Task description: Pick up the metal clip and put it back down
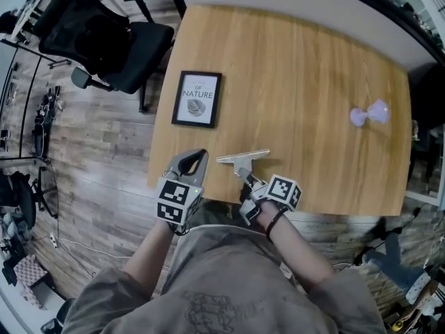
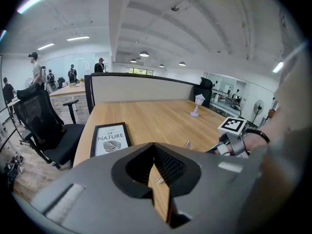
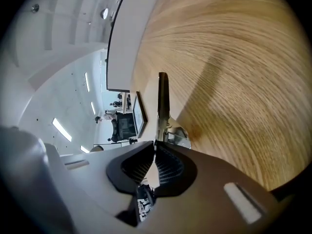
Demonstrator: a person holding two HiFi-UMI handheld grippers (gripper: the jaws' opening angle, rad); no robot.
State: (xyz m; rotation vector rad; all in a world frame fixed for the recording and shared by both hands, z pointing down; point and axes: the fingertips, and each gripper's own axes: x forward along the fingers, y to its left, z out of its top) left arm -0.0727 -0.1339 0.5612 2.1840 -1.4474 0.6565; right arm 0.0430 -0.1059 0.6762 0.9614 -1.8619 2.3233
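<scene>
one silvery long-barred metal clip [image 1: 243, 157] pinched in right gripper [image 1: 247, 180]; left gripper [image 1: 199, 154] closed, empty.

Silver clip [image 1: 242, 158]; light oak table [image 1: 313, 68]; black-framed picture [image 1: 197, 99].

The left forearm [image 1: 144, 255] and right forearm [image 1: 304, 250] reach forward, each hand holding a gripper tilted downward. The left gripper [image 1: 200, 154] has its jaws closed tip to tip with nothing between them. The right gripper [image 1: 245, 179], rolled onto its side, pinches the handle of the metal clip [image 1: 242, 158].
</scene>
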